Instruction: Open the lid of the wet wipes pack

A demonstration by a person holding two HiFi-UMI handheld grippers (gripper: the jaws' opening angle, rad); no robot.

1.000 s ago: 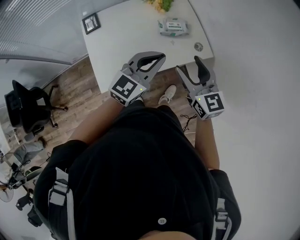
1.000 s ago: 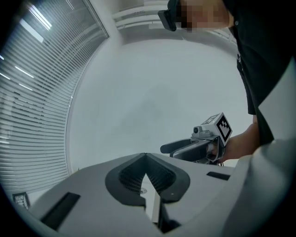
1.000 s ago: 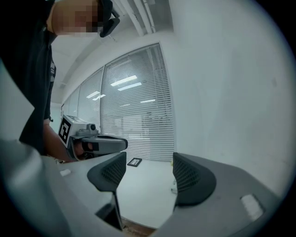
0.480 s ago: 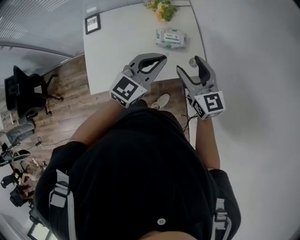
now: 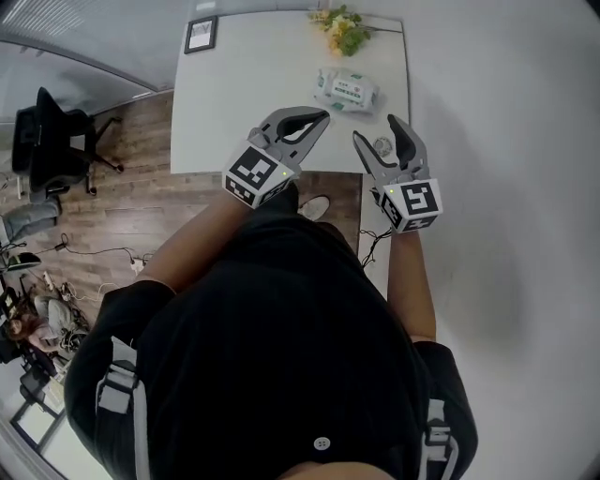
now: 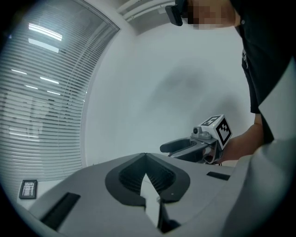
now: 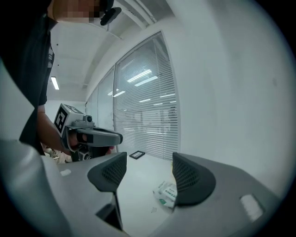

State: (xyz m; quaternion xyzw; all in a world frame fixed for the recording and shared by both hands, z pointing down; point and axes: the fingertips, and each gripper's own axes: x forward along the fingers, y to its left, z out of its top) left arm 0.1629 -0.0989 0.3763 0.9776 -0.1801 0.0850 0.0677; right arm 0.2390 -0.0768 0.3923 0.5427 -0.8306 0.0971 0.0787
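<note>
Person stands at the near edge of a white rectangular table [image 5: 244,103] with a grey two-jaw gripper in each hand, both held in the air in front of the body and pointing at the table. The soft white wet wipes pack with a green label [image 5: 347,89] lies flat on the far right part of the table, past both sets of jaws and touching neither. The left gripper [image 5: 314,117] has its jaws closed; in the left gripper view the ribbed pads meet at the tips [image 6: 146,159] with nothing between them. That view aims at a plain wall and window blinds, so no pack shows there. The right gripper [image 5: 377,133] has its jaws wide apart and empty. In the right gripper view [image 7: 148,173] the pack [image 7: 165,193] shows low in the gap, well beyond the tips, with its right end hidden behind the right-hand jaw. From the head view the pack sits ahead of the gap between the two grippers, nearer the right one. A small round grey object [image 5: 382,145] lies on the table by the right gripper's jaws; what it is, cannot tell. A black-framed picture [image 5: 201,35] lies at the far left corner and a yellow-green flower bunch [image 5: 342,28] at the far edge. A black office chair [image 5: 47,141] stands on the wood floor [image 5: 122,216] to the left.
</note>
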